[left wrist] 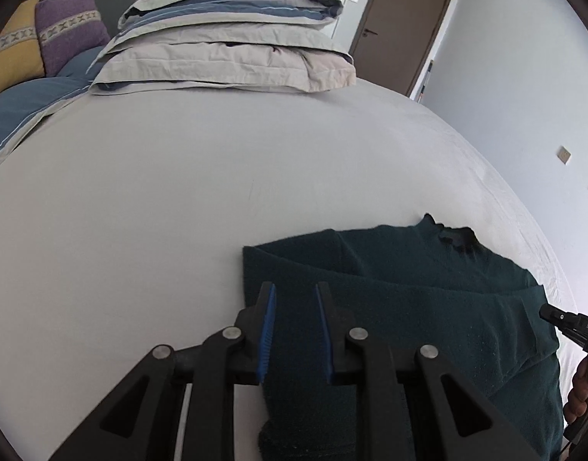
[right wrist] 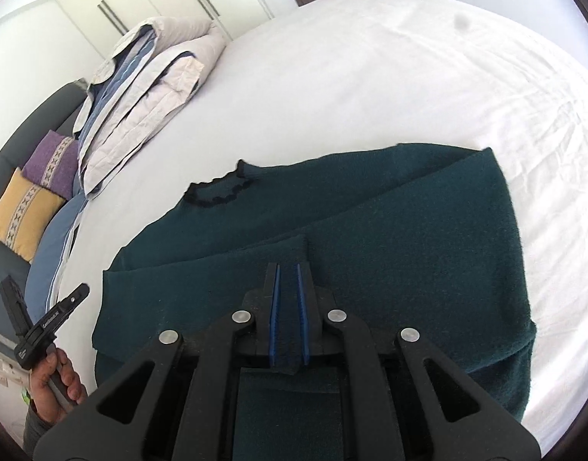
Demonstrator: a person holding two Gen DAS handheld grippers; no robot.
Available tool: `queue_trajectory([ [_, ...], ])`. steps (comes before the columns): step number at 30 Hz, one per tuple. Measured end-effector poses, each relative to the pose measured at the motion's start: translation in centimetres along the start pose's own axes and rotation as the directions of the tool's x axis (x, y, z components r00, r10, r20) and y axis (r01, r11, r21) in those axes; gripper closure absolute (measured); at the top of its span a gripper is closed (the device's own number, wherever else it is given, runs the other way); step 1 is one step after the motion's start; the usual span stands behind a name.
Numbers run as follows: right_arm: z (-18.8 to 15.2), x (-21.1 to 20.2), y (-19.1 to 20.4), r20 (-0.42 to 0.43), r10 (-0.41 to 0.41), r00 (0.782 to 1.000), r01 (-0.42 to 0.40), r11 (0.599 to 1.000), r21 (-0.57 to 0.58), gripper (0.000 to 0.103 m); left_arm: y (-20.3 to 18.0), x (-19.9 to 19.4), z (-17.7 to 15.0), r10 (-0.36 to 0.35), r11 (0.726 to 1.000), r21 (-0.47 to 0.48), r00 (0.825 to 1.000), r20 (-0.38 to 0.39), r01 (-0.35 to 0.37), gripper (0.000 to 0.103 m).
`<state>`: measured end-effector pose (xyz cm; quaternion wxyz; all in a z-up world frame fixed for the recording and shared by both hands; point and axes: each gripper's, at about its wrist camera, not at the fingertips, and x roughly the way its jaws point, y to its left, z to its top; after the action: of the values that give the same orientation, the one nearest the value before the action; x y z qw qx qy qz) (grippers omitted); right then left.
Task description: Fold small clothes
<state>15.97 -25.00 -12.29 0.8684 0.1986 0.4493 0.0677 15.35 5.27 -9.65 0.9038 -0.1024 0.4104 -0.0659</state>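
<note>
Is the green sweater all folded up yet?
Not yet. One sleeve already lies folded across the dark green sweater on the white bed sheet. Right now the left claw and right claw each pinch the near edge of the sweater. It looks like the body must next be folded up toward the collar.

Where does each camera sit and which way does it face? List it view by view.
Left wrist: on the left gripper, angled down at the dark green sweater on the bed; its fingers pinch fabric; the right gripper's tip shows.
Right wrist: on the right gripper, angled down over the sweater, shut on a fold; the left hand shows.
Shared: sweater, folded bedding, cushions.
</note>
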Motion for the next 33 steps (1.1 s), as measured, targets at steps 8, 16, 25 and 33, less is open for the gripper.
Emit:
queue_trajectory([
  [8,-2.0,1.9,-1.4,-0.070,0.034,0.997,-0.031,0.999,0.044,0.095,-0.8,1.9,-3.0,0.079,0.993,0.096,0.995,-0.061,-0.073,0.081],
  [16,-3.6,0.0,-1.6,-0.110,-0.074,0.991,0.067,0.996,-0.065,0.094,-0.2,-0.6,-5.3,0.074,0.993,0.095,0.994,-0.079,-0.067,0.063],
  [25,-6.6,-11.1,-1.1,0.078,0.110,0.991,-0.107,0.994,-0.033,0.078,3.2,-10.4,-12.9,-0.177,0.983,-0.062,0.974,-0.143,0.170,0.037],
  [33,-13.5,-16.2,-1.5,0.068,0.202,0.977,-0.202,0.979,-0.006,0.051,4.1,-16.1,-22.1,-0.313,0.939,-0.231,0.912,-0.266,0.255,0.037],
])
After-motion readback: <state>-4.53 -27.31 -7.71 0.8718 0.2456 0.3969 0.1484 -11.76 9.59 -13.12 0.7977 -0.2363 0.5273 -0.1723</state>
